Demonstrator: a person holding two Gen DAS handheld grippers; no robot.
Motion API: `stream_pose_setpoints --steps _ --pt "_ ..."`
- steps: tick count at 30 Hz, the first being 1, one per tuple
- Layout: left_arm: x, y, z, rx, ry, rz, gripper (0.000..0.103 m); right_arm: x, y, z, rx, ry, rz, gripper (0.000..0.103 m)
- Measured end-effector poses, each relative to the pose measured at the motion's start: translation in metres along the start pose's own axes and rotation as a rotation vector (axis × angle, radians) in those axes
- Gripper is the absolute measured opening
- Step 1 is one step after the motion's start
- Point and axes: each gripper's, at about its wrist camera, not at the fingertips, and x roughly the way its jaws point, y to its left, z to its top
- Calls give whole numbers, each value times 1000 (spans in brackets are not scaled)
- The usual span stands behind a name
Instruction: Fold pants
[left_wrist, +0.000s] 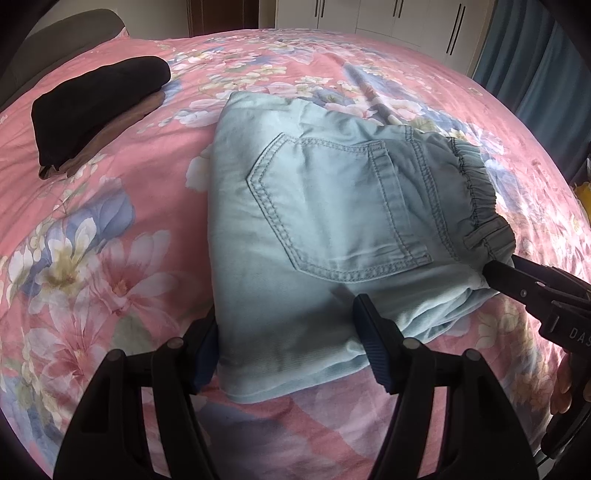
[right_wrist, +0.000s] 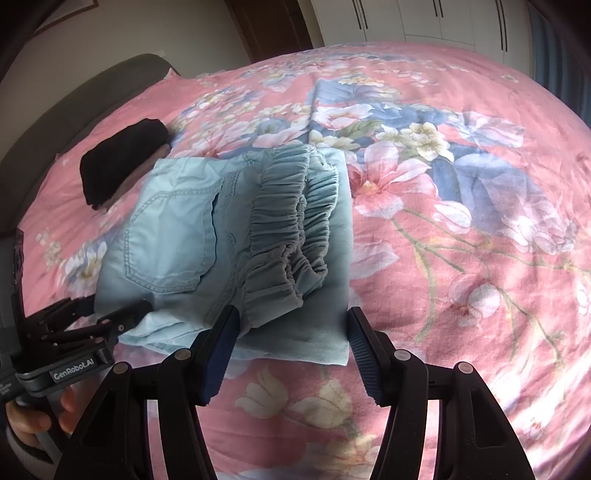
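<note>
Light blue pants (left_wrist: 332, 221) folded into a thick bundle, lying on the bed (left_wrist: 110, 240) with its pink floral cover, back pocket (left_wrist: 332, 214) facing up and the gathered elastic waistband (right_wrist: 291, 229) heaped at the bundle's right side. Left claw (left_wrist: 288, 354) spread wide at the near edge of the bundle, one blue-padded finger on each side of the folded corner, gripping nothing. Right claw (right_wrist: 291, 350) likewise released, jaws wide apart, left pad just beside the waistband ruffles, right pad over the flat denim layer's near corner. Seen from the left wrist view, one finger of the right claw touching the waistband end of the bundle. In the right wrist view, left claw's fingers at the pocket-side corner, hand (right_wrist: 33, 417) wrapped round its handle. Further off on the bed, well apart from the pants, dark folded clothes (left_wrist: 99, 107) stacked black over brown. White wardrobe doors (left_wrist: 406, 18) beyond the bed.
</note>
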Motion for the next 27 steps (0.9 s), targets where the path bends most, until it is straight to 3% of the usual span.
stream_pose_setpoints --steps 27 --pt "-15 -3 -6 -10 -15 7 67 -7 3 -2 -14 -7 -14 60"
